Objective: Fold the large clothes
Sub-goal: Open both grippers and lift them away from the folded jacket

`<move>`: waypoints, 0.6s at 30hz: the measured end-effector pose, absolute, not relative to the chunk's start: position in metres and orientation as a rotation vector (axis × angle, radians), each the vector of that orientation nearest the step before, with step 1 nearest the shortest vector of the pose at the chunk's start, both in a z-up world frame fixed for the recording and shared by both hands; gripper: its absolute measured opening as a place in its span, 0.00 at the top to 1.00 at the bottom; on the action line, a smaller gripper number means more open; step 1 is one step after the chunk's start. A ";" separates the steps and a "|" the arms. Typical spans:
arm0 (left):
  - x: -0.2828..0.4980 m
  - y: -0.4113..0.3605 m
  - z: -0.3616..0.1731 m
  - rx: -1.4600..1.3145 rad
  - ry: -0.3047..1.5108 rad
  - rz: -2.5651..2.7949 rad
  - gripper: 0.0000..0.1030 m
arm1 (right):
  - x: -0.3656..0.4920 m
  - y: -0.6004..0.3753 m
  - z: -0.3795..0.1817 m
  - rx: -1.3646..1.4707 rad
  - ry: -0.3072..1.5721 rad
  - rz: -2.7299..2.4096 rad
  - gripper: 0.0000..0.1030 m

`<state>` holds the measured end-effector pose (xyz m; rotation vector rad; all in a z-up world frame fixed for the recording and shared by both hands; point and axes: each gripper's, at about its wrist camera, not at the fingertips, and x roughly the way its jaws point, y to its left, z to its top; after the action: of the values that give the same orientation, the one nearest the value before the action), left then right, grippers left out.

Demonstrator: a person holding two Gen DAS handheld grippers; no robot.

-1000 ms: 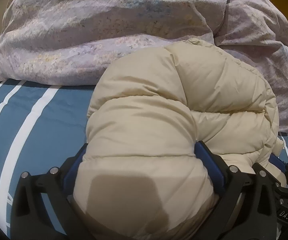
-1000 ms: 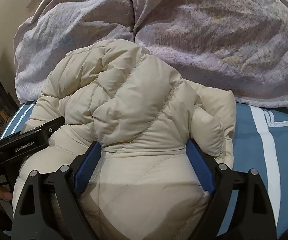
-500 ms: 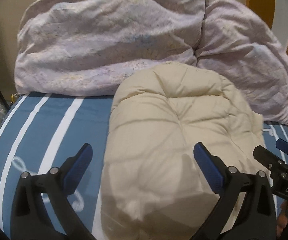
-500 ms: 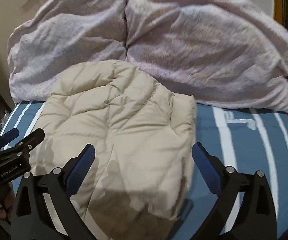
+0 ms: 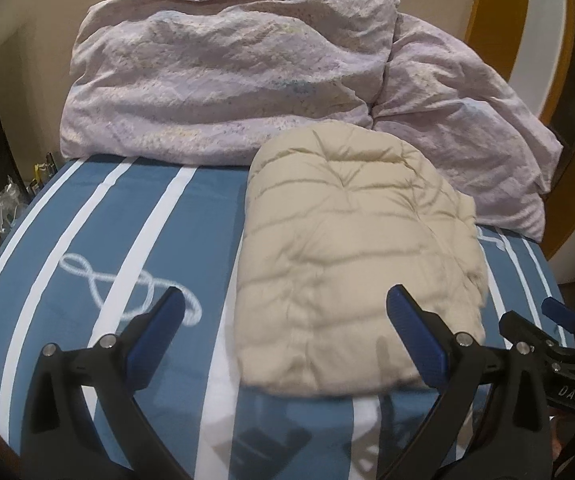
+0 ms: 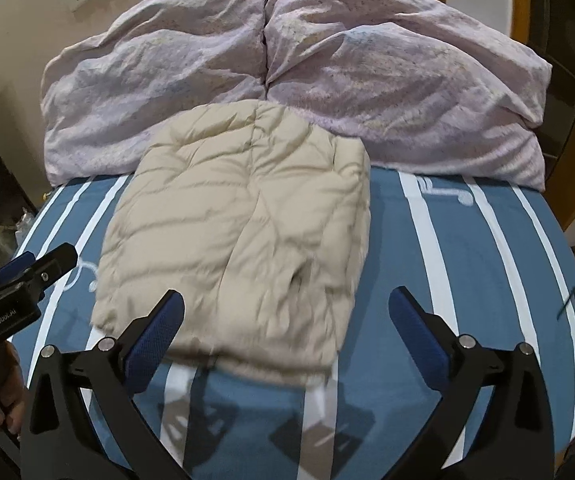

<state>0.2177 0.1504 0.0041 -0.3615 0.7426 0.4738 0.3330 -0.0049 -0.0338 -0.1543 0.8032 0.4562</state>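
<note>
A cream quilted puffer jacket lies folded into a compact rectangle on the blue bed sheet, its far end against the pillows. My left gripper hangs open above the sheet, near the jacket's front left edge, with nothing between its blue pads. My right gripper is also open, held above the jacket's near edge and clear of it. Each gripper shows at the edge of the other's view, the left gripper at the left, the right gripper at the right.
The bed sheet is blue with white stripes. Two rumpled lilac pillows fill the head of the bed. A cluttered floor corner lies left of the bed; a wooden door frame stands right.
Both grippers let go of the jacket, opened wide and drew back and up. The jacket, bunched in the jaws a second ago, now lies flat and folded.
</note>
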 end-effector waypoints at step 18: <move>0.125 0.091 0.021 -0.371 0.737 0.354 0.02 | 0.237 -0.047 -0.033 -0.022 0.830 0.490 0.01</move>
<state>0.1252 0.0911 0.0207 -0.3706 0.7368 0.3541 0.2367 -0.0471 -0.0329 -0.0225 0.8304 0.4903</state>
